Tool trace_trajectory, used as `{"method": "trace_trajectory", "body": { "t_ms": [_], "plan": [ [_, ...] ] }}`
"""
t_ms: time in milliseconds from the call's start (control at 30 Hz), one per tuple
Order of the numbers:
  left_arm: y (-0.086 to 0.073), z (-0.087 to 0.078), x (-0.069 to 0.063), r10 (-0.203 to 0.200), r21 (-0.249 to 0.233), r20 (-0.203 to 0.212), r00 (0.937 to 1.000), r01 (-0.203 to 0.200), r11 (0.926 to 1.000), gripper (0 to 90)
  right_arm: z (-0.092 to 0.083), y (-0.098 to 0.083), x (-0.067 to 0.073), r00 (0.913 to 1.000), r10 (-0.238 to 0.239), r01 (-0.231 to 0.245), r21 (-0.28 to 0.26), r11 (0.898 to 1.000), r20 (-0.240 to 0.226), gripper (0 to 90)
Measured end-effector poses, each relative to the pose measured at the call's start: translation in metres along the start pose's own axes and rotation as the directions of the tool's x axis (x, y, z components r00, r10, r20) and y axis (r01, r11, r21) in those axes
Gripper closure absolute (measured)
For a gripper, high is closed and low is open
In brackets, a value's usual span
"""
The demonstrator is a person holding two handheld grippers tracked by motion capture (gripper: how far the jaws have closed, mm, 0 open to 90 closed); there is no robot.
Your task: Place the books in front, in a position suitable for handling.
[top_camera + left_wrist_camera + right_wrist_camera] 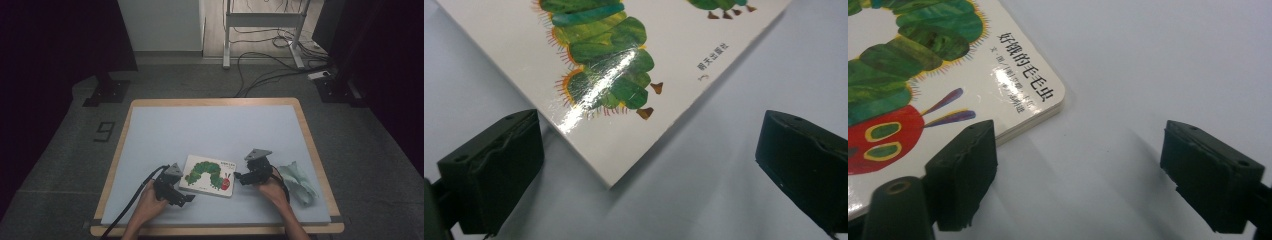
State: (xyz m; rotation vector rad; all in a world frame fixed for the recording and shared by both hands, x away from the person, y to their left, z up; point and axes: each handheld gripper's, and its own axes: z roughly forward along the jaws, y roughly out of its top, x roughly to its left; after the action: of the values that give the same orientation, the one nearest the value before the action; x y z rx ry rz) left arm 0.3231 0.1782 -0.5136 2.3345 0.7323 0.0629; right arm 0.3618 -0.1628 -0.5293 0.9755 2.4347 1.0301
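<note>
A white board book (209, 176) with a green caterpillar on its cover lies flat on the pale mat near the front. My left gripper (186, 198) is by its front left corner and stands open. In the left gripper view that corner of the book (624, 75) points in between the wide-apart jaws of the left gripper (649, 175), touching neither. My right gripper (239, 177) is at the book's right edge, open. In the right gripper view the book's rounded corner (923, 90) lies just beyond the left fingertip (963, 175) of the right gripper (1087, 175), and bare mat lies between the jaws.
A crumpled pale green cloth (299, 182) lies at the right edge of the mat, just right of the right hand. The mat (210, 125) covers a wooden table (306, 125). Cables (270, 70) and a desk frame (260, 25) stand on the floor beyond.
</note>
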Motion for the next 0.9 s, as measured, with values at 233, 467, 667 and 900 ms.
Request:
{"method": "trace_trajectory", "body": {
  "t_ms": [233, 467, 667, 900],
  "plan": [
    [-0.003, -0.027, 0.026, -0.007, -0.024, -0.122, 0.9924, 0.004, 0.9997, 0.0, -0.011, -0.001, 0.008, 0.9977, 0.006, -0.008, -0.034, 0.999, -0.068, 9.9],
    [-0.011, -0.030, 0.051, -0.048, -0.022, -0.176, 0.9832, 0.045, 0.9988, 0.0, -0.019, -0.001, 0.023, 0.9922, -0.029, 0.024, -0.042, 0.999, -0.121, 0.0],
    [-0.016, -0.014, 0.057, -0.022, 0.034, -0.194, 0.9807, 0.029, 0.9990, 0.0, -0.017, -0.003, 0.034, 0.9875, -0.043, 0.039, -0.028, 0.999, -0.152, 0.0],
    [-0.014, -0.007, 0.048, -0.001, 0.010, -0.185, 0.9827, 0.003, 0.9999, 0.0, -0.011, -0.006, 0.042, 0.9835, -0.053, 0.052, -0.012, 0.999, -0.173, 0.0]
  ]
}}
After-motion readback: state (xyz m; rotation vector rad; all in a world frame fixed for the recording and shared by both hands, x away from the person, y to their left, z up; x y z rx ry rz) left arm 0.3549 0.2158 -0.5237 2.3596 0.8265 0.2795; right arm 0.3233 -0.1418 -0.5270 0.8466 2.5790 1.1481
